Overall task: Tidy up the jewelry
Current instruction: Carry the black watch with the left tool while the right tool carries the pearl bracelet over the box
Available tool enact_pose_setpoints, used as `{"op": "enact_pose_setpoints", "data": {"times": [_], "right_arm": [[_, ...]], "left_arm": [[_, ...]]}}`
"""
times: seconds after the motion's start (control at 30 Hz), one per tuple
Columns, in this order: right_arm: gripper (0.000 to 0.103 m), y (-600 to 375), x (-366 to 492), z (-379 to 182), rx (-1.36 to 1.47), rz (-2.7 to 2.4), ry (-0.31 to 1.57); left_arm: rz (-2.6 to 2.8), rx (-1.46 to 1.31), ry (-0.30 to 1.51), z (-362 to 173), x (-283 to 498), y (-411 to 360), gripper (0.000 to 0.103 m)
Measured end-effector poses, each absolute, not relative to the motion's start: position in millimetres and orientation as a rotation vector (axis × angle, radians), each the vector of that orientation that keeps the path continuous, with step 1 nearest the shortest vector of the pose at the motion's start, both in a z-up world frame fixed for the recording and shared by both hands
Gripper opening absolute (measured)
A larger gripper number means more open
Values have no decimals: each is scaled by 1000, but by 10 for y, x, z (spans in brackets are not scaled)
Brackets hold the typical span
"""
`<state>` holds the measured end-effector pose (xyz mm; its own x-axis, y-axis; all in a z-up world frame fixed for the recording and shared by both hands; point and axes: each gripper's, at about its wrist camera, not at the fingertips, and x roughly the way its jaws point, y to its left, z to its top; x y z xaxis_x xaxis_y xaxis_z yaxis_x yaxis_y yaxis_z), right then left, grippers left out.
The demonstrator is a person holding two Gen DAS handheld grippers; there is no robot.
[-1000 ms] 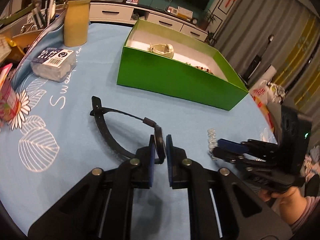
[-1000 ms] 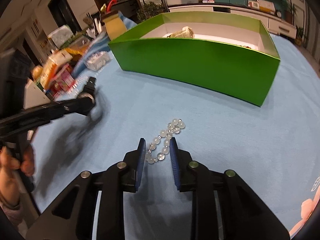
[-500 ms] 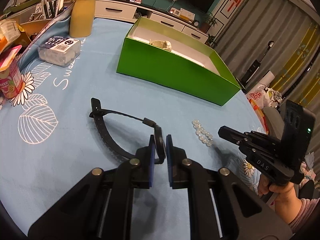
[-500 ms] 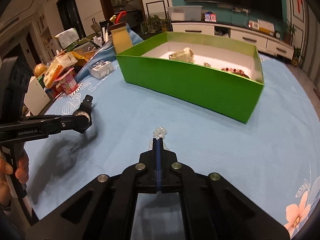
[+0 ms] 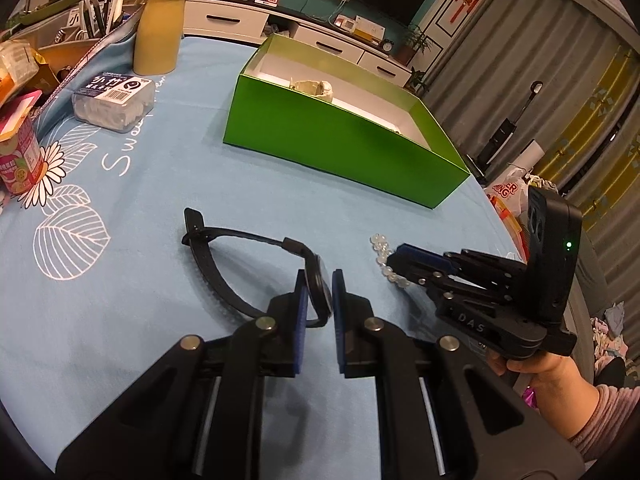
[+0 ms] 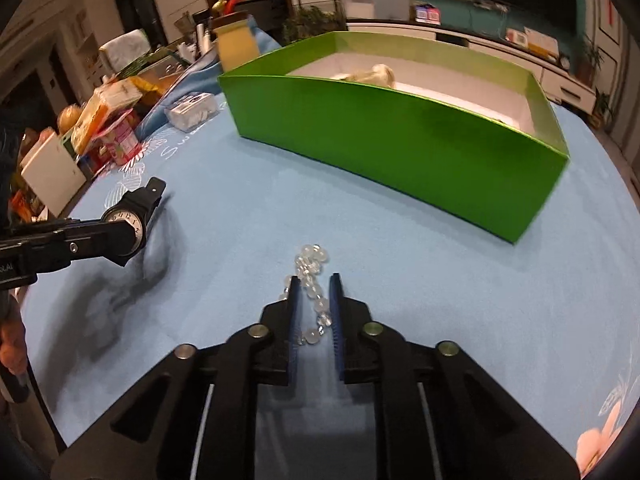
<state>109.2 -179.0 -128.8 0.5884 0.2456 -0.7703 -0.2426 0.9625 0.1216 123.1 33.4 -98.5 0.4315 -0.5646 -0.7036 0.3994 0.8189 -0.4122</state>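
- Left tongs (image 5: 318, 284), bottom centre of left wrist view: nearly pressed together, pinching the case of a black wristwatch (image 5: 256, 264). Strap loops out to the left of the tips; buckle end lies on the table (image 5: 168, 280).
- Right wrist view: same watch at mid-left, white dial w/ numerals facing the cam, clamped at the tongs' tip; a dark shadow falls on the cloth below it.
- Right tongs (image 6: 312, 300), bottom centre of right wrist view: jaws opening, w/ a narrow gap. Clear bead bracelet (image 6: 310, 280) lies on the table betw. the blue pads, running from the gap up past the tips. The pads don't look to be pressing on it; beads near the left pad are close, contact can't be told.
- Left wrist view: right tongs come in from lower right, held by a hand (image 5: 532, 364) w/ a pink sleeve; a green LED is lit on the body. Beads are just at the tip.
- Green box (image 5: 340, 132), open top, white inside: upper centre of both views, well apart from both tongs. A pale cream item lies inside near the far left corner; can't tell what it is.
- Table has a light blue cloth w/ white leaf and daisy print.
- Upper left of left wrist view: yellow jar (image 5: 158, 28) w/ dark lid, clear plastic box (image 5: 114, 100) w/ printed label, and a pink cup (image 5: 18, 148) at the frame edge.
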Motion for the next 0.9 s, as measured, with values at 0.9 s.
{"op": "enact_pose_setpoints", "data": {"times": [0.9], "right_arm": [[7, -2515, 551, -227, 363, 463, 641]], "left_arm": [[-644, -192, 867, -528, 1021, 250, 10]]}}
